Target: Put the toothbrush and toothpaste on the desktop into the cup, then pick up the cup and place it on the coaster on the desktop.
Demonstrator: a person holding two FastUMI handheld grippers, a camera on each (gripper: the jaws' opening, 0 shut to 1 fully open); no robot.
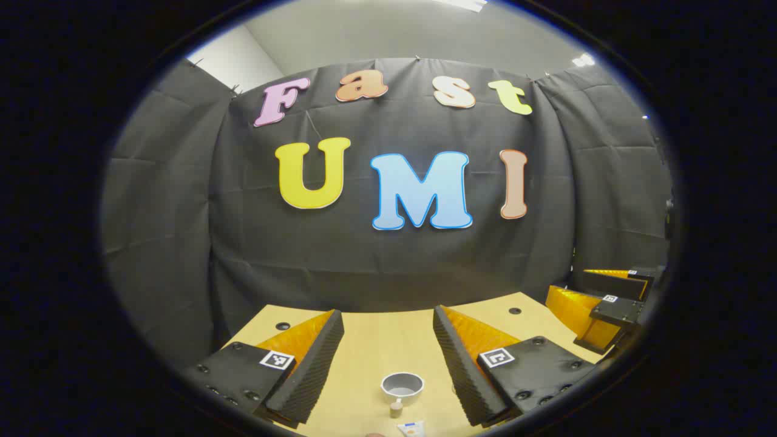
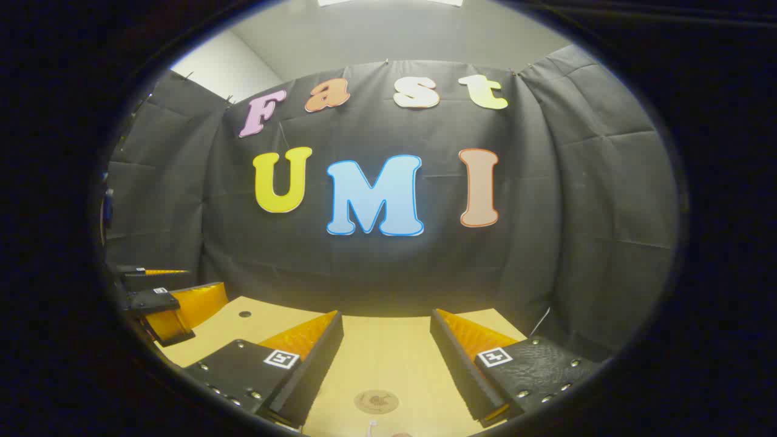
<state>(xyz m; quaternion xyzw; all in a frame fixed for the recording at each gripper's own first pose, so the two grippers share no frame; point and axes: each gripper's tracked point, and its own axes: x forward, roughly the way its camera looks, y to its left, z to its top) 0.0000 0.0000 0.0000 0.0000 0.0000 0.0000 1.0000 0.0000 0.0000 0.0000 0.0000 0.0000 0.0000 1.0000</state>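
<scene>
- Left gripper: jaws spread wide, holding nothing, above the desktop.
- Cup: upright between the fingers, apart from both.
- Toothpaste: just nearer than the cup.
- Right gripper: at right edge.

Each camera looks forward between its own spread jaws, held low above the counter and facing the booth's back wall. Both views share that wall, the counter's far edge and the opposite gripper at the side.
</scene>
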